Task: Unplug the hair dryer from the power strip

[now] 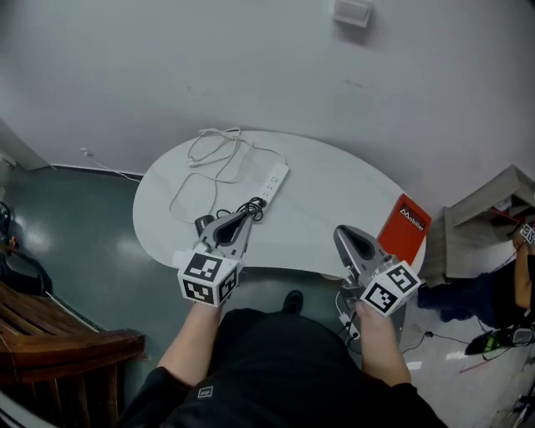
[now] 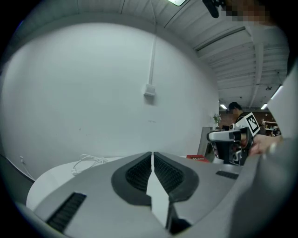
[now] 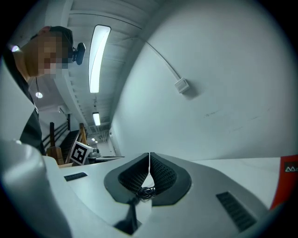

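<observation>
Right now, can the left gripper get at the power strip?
Probably yes. The left gripper hangs over the near edge of the table, the power strip just beyond it, with only the black cord between. Its jaws are shut, so open them first.

Wall (image 1: 251, 58): plain white, 1 small box (image 1: 352, 12) mounted high up.
Floor (image 1: 75, 221): dark grey-green.
Table (image 1: 334, 188): white, rounded, against the far wall.
Bench (image 1: 67, 338): brown wood, near left.
Ceiling light (image 3: 98, 56): 1 long strip, lit.

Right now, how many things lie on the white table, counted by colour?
White: 1, the corded power strip.
Black: 1, the hair dryer, partly hidden behind the left claw.
Red: 1, a flat pack.
Total: 3.
</observation>
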Demonstrator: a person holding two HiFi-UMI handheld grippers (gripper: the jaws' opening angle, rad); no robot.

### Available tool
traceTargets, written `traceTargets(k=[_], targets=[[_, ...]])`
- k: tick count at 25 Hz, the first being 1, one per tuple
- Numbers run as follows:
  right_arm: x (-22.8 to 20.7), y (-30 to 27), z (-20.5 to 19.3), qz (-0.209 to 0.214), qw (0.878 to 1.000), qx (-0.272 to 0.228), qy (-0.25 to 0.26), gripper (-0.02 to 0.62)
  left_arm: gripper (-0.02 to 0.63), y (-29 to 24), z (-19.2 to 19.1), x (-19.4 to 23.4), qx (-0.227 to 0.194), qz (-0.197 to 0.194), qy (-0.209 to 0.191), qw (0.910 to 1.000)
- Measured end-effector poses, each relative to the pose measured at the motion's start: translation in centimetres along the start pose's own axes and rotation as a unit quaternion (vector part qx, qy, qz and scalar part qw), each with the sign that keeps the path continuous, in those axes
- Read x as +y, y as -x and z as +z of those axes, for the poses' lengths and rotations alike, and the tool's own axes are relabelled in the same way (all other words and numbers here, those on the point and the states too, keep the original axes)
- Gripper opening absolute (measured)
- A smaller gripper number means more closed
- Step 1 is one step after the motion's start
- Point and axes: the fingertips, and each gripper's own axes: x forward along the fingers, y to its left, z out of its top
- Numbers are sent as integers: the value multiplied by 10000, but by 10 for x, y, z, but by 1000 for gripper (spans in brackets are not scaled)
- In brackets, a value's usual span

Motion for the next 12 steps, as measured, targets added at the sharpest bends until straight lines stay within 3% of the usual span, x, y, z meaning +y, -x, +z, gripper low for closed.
traceTargets(k=[4,12], targets=[[-27,-12,-6,201,9994,176,-200,35,26,-18,1,-2,121,193,-19,9997],[-35,-57,-24,620,9958,566,-359,35,26,-34,-5,26,330,468,81,9983]])
